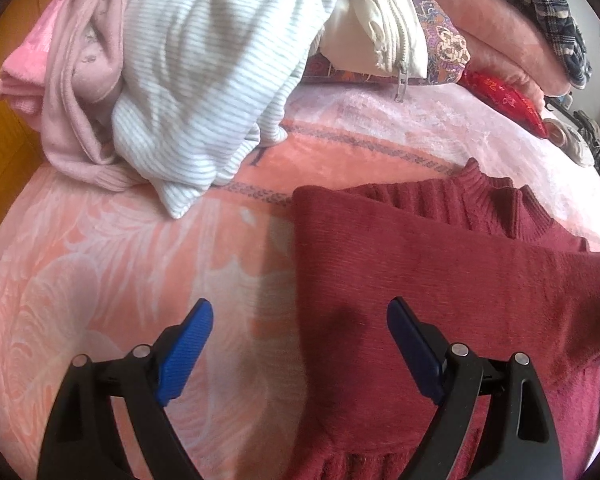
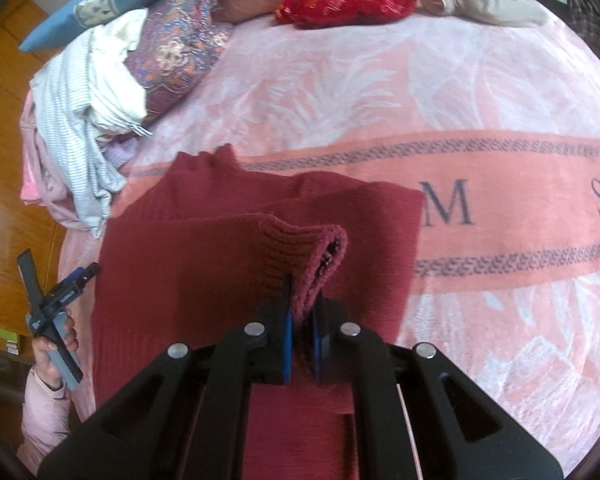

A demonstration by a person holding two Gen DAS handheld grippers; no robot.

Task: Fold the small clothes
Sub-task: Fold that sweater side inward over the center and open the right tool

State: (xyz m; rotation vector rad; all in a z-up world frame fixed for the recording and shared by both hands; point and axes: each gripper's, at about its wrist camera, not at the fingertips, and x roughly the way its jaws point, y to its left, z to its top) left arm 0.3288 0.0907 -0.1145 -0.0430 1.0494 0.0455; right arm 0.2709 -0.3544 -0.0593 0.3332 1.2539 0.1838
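Note:
A dark red knit sweater (image 1: 440,280) lies flat on the pink bed blanket (image 1: 120,280), partly folded, with its ribbed collar at the far side. My left gripper (image 1: 300,312) is open and empty, hovering over the sweater's left edge. My right gripper (image 2: 302,312) is shut on the sweater's ribbed cuff (image 2: 300,248) and holds the sleeve lifted above the sweater's body (image 2: 172,272). The left gripper also shows in the right wrist view (image 2: 52,300), held in a hand at the bed's left edge.
A pile of clothes lies at the far left: a white-striped top (image 1: 204,80), a pale pink garment (image 1: 80,92) and a white zipped item (image 1: 380,32). Patterned pillows (image 2: 180,48), a red pouch (image 2: 344,0) and folded blankets (image 1: 500,28) line the head. Wooden floor (image 2: 4,160) lies left.

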